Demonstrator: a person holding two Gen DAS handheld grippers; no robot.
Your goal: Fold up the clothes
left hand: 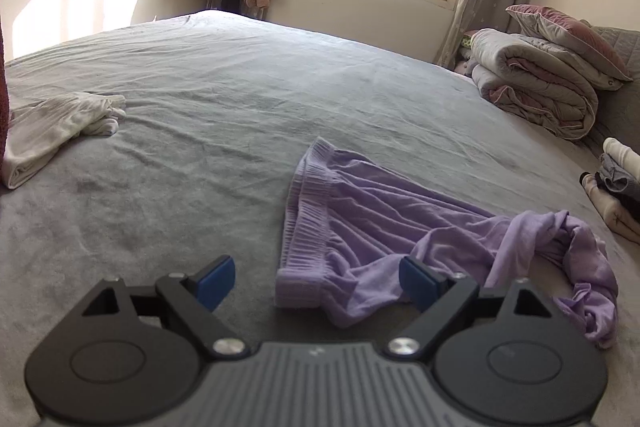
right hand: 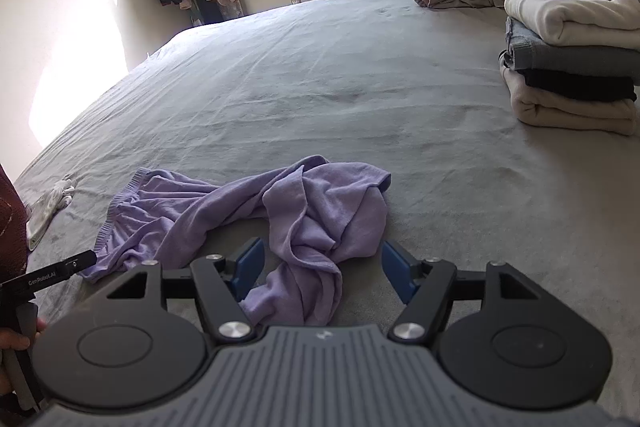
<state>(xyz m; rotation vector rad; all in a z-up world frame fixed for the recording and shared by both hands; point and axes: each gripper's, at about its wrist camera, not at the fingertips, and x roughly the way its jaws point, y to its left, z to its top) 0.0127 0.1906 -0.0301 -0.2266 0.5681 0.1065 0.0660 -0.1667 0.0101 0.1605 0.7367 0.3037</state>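
A crumpled purple garment [right hand: 256,223] lies unfolded mid-frame on the bed [right hand: 320,87], both tools [left hand: 316,281] [right hand: 322,269] spread and empty, a folded stack [right hand: 572,67] waiting upper right.

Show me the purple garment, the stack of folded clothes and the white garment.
purple garment [right hand: 320,211]: right wrist view, on its bunched middle.
folded stack [right hand: 576,67]: right wrist view, on the grey layer.
white garment [left hand: 56,131]: left wrist view, on its crumpled middle.

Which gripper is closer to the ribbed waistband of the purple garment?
Left. The left gripper is open right at the waistband; the right gripper is open over the crumpled other end.
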